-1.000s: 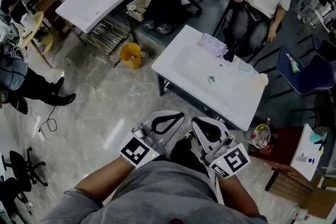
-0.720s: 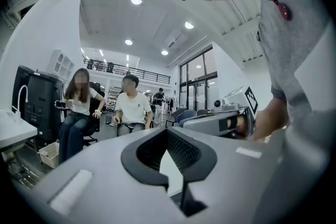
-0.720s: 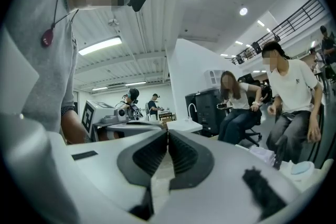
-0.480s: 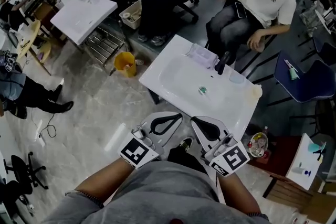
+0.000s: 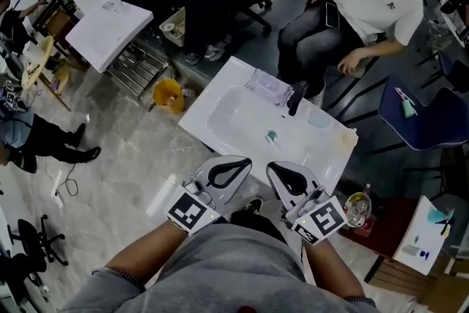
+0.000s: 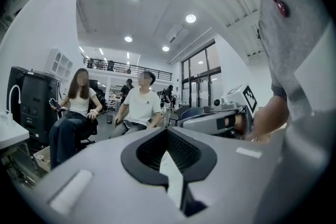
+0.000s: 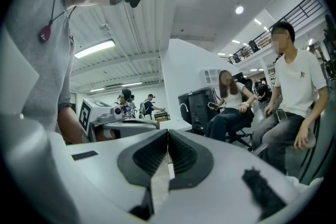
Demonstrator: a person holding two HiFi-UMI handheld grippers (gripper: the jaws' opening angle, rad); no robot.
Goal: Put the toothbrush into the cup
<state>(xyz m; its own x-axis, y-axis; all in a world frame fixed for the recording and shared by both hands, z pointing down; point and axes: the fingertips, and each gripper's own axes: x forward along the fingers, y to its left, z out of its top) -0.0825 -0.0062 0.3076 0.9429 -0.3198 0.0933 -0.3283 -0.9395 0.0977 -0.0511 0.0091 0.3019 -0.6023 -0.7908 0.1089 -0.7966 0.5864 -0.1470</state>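
White sink (image 5: pixel 236 74) ahead, both claws closed on nothing

Seen from the head view, the left claw (image 5: pixel 251 161) and right claw (image 5: pixel 271 167) are held side by side, low and close to the person's body, short of the sink's near edge and pointing towards it. In the left gripper view the left claw (image 6: pixel 168 131) has its tips pressed together with nothing between them. The right gripper view shows the right claw (image 7: pixel 168 135) the same way, tips meeting and empty.

On the sink, a clear cup (image 5: pixel 319 119) stands on the far rim towards the right corner, just beside the black tap (image 5: pixel 295 95). A clear box (image 5: pixel 269 86) sits on the same rim on the tap's other side. A small green thing (image 5: pixel 271 135) lies in the basin below the tap. It is too small to tell whether it is the toothbrush, and no toothbrush can be made out for certain elsewhere
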